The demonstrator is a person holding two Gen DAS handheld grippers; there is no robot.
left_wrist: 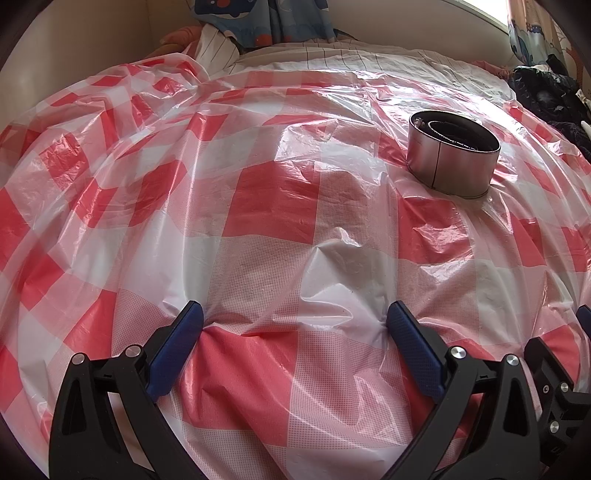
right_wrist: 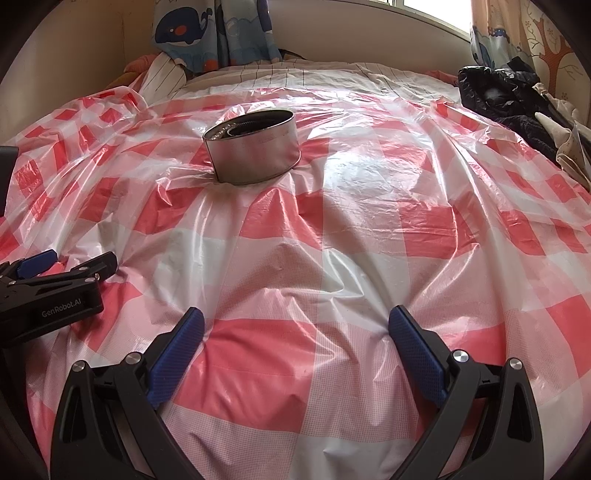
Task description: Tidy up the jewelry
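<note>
A round silver tin (left_wrist: pixel 452 162) stands on the red-and-white checked plastic sheet (left_wrist: pixel 266 192), far right of my left gripper (left_wrist: pixel 295 317). Dark coiled jewelry (left_wrist: pixel 448 130) lies inside it. In the right wrist view the tin (right_wrist: pixel 253 151) is ahead and left of my right gripper (right_wrist: pixel 295 325), with the jewelry (right_wrist: pixel 243 127) partly visible inside. Both grippers are open and empty, resting low on the sheet. The left gripper (right_wrist: pixel 70 267) also shows at the left edge of the right wrist view.
The sheet (right_wrist: pixel 369 229) covers a soft bed. A dark pile of clothes (right_wrist: pixel 517 107) lies at the far right. Striped bedding (right_wrist: pixel 258 75) and whale-print curtains (right_wrist: pixel 214 33) are at the back, by the wall.
</note>
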